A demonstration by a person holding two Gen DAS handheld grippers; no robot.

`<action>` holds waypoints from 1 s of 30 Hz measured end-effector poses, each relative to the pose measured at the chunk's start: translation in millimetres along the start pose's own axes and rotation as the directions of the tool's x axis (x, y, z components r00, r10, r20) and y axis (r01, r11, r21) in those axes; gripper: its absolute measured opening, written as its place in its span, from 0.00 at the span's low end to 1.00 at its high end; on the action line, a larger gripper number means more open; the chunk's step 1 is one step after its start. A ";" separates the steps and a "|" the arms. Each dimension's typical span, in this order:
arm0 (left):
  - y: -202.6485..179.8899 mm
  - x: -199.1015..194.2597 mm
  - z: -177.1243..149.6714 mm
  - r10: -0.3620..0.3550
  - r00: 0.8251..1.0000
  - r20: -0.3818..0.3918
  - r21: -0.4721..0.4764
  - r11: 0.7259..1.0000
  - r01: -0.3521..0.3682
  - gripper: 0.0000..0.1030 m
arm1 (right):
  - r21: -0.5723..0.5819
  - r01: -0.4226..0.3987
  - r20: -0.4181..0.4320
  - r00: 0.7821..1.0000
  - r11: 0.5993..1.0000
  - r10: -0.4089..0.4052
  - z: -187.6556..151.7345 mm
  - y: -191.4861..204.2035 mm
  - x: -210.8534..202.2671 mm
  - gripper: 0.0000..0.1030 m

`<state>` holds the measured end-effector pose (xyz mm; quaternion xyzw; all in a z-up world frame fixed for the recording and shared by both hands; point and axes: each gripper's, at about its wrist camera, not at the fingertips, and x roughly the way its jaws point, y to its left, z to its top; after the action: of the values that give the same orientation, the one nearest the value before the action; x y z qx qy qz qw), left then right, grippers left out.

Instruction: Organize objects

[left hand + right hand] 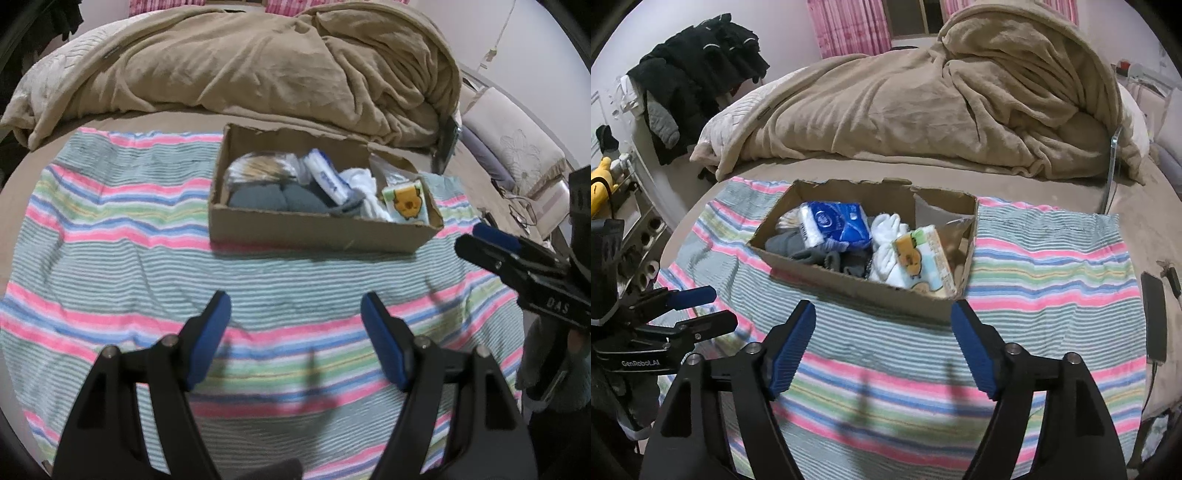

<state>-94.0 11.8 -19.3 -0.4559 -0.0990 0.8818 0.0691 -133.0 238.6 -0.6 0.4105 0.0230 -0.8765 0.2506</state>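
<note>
An open cardboard box (317,232) (857,288) sits on a striped towel (147,266) (1052,266) spread on the bed. Inside lie a blue tissue pack (834,225) (328,181), grey socks (273,197) (812,254), white socks (886,236) (364,184) and a tissue pack with a yellow cartoon print (406,201) (919,254). My left gripper (295,306) is open and empty, hovering over the towel in front of the box. My right gripper (882,314) is open and empty, just before the box's near wall. Each gripper shows at the other view's edge.
A rumpled tan blanket (258,66) (923,103) fills the bed behind the box. A phone with a cable (1154,317) lies on the bed to the right. Dark clothes (698,74) hang at the left. Pillows (513,147) sit at the right.
</note>
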 end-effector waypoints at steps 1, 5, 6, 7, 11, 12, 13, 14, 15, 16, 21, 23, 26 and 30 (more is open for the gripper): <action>-0.8 -3.0 -2.2 0.005 1.000 0.007 0.000 1.000 -0.005 0.72 | -0.001 0.000 0.003 1.000 1.000 0.000 -2.2 2.3 -2.5 0.79; -3.7 -13.8 -9.6 0.019 0.999 0.029 0.004 1.000 -0.020 0.81 | -0.003 -0.001 0.009 1.000 1.000 0.001 -10.4 9.9 -9.6 0.79; -4.7 -16.8 -11.5 0.021 0.999 0.036 0.005 1.000 -0.021 0.82 | -0.004 0.001 0.009 1.000 1.000 -0.001 -12.3 11.8 -11.1 0.79; -5.4 -19.8 -13.2 0.023 0.999 0.043 0.005 1.000 -0.023 0.83 | -0.005 0.003 0.010 1.000 1.000 -0.003 -15.2 14.5 -13.4 0.79; -8.2 -32.5 -18.3 0.024 0.997 0.075 0.003 1.000 -0.024 0.90 | -0.008 0.009 0.018 1.000 1.000 -0.009 -22.2 21.3 -22.6 0.79; -9.2 -35.7 -19.6 0.025 0.996 0.082 0.005 1.000 -0.025 0.90 | -0.010 0.015 0.021 1.000 1.000 -0.015 -23.7 22.6 -25.2 0.79; -10.4 -39.2 -21.1 0.027 0.996 0.090 0.009 1.000 -0.028 0.91 | -0.012 0.024 0.024 0.999 1.000 -0.024 -25.5 24.2 -29.0 0.79; -12.0 -42.6 -22.4 0.033 0.995 0.098 0.014 0.999 -0.034 0.91 | -0.010 0.027 0.028 0.999 1.000 -0.027 -26.9 25.1 -31.7 0.79; -13.0 -45.9 -23.7 0.039 0.994 0.106 0.018 0.999 -0.041 0.91 | -0.008 0.028 0.031 0.999 1.000 -0.028 -28.6 26.1 -34.9 0.79; -14.0 -49.4 -25.1 0.044 0.993 0.113 0.020 0.999 -0.046 0.92 | -0.007 0.030 0.035 0.999 1.000 -0.030 -30.7 27.5 -38.7 0.79; -15.7 -67.4 -30.0 0.055 0.987 0.150 0.022 0.998 -0.059 0.93 | -0.010 0.037 0.048 0.998 0.999 -0.037 -38.6 32.7 -52.1 0.79; -17.1 -74.2 -31.8 0.060 0.985 0.162 0.024 0.998 -0.065 0.93 | -0.011 0.041 0.055 0.998 0.999 -0.041 -40.4 34.7 -56.9 0.79; -19.3 -81.4 -33.9 0.066 0.983 0.173 0.028 0.997 -0.072 0.93 | -0.007 0.051 0.065 0.997 0.999 -0.050 -41.6 35.2 -63.8 0.79; -21.3 -86.2 -35.4 0.056 0.984 0.171 0.031 0.998 -0.062 0.93 | -0.010 0.053 0.078 0.996 0.999 -0.053 -41.8 37.7 -71.7 0.79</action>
<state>-14.8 18.2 33.9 -0.3803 -0.0747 0.9209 0.0425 -47.6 246.1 30.4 0.3739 0.0294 -0.8979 0.2304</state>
